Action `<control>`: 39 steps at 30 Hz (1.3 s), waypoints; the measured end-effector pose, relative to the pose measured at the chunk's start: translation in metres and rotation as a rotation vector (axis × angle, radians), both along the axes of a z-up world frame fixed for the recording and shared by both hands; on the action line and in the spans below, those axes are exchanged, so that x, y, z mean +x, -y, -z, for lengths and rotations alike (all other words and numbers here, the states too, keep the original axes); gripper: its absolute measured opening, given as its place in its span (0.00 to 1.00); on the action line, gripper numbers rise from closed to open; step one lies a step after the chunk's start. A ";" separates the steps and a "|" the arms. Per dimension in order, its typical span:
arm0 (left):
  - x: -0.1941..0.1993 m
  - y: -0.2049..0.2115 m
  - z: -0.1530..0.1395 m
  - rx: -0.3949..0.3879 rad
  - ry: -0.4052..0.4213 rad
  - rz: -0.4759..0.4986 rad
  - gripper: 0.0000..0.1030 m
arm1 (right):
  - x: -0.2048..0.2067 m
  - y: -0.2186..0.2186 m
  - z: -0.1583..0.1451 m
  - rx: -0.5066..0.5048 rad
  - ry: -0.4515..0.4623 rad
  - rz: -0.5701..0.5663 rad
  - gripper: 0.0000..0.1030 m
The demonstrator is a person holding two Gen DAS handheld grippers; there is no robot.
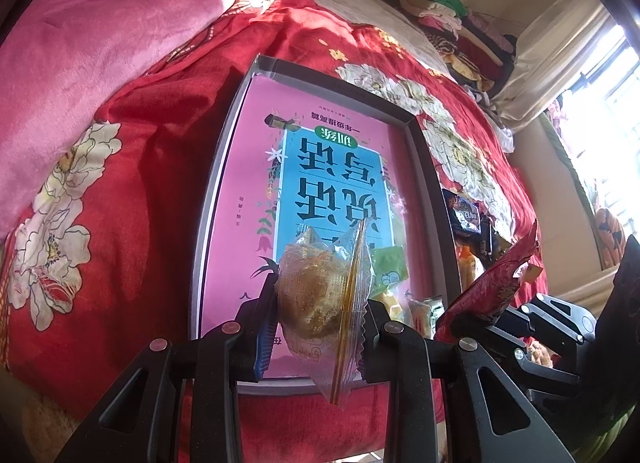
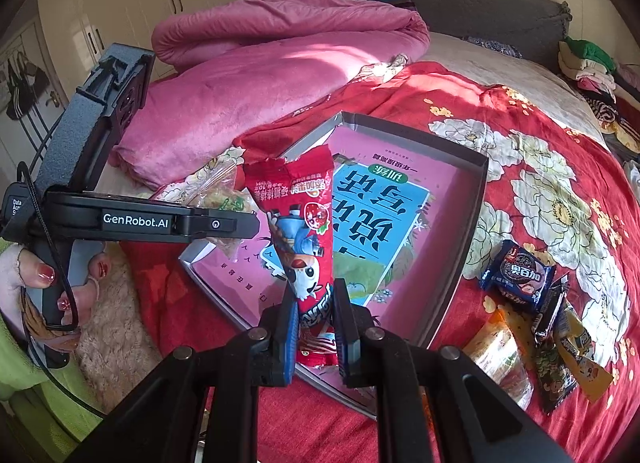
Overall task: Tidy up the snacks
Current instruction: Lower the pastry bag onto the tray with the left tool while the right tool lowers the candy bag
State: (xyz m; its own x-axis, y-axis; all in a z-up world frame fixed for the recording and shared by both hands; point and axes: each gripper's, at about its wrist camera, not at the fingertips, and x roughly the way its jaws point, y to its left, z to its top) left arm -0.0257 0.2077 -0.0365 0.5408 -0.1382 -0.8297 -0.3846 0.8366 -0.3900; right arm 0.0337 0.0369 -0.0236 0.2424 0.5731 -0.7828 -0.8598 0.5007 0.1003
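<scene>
Both snacks carried over the box

My left tool (image 1: 320,315) clamps the clear-wrapped pastry (image 1: 320,295), my right tool (image 2: 316,327) the red snack pack (image 2: 308,239), long axis pointing away; the open box (image 2: 476,199) lies directly below both.

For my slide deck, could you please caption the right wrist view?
Right gripper clamps a red snack packet above the shallow box on the bed.
</scene>
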 end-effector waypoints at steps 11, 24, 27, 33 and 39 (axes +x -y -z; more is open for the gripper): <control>0.005 0.004 0.012 0.007 -0.033 0.012 0.32 | -0.008 -0.010 0.018 -0.037 -0.002 -0.051 0.15; 0.008 0.007 0.021 0.003 -0.058 0.023 0.32 | -0.012 -0.015 0.035 -0.078 -0.027 -0.073 0.17; 0.008 0.007 0.023 0.003 -0.063 0.022 0.32 | -0.011 -0.016 0.038 -0.077 -0.044 -0.069 0.17; 0.009 0.006 0.025 0.004 -0.072 0.021 0.32 | -0.011 -0.016 0.038 -0.068 -0.065 -0.062 0.17; 0.011 0.006 0.026 0.005 -0.076 0.022 0.32 | -0.014 -0.016 0.037 -0.067 -0.066 -0.073 0.22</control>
State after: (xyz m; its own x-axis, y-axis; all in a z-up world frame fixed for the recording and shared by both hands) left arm -0.0150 0.2018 -0.0622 0.4733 -0.1446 -0.8690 -0.3948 0.8470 -0.3560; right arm 0.0198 0.0534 -0.0610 0.1485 0.5334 -0.8327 -0.8868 0.4445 0.1265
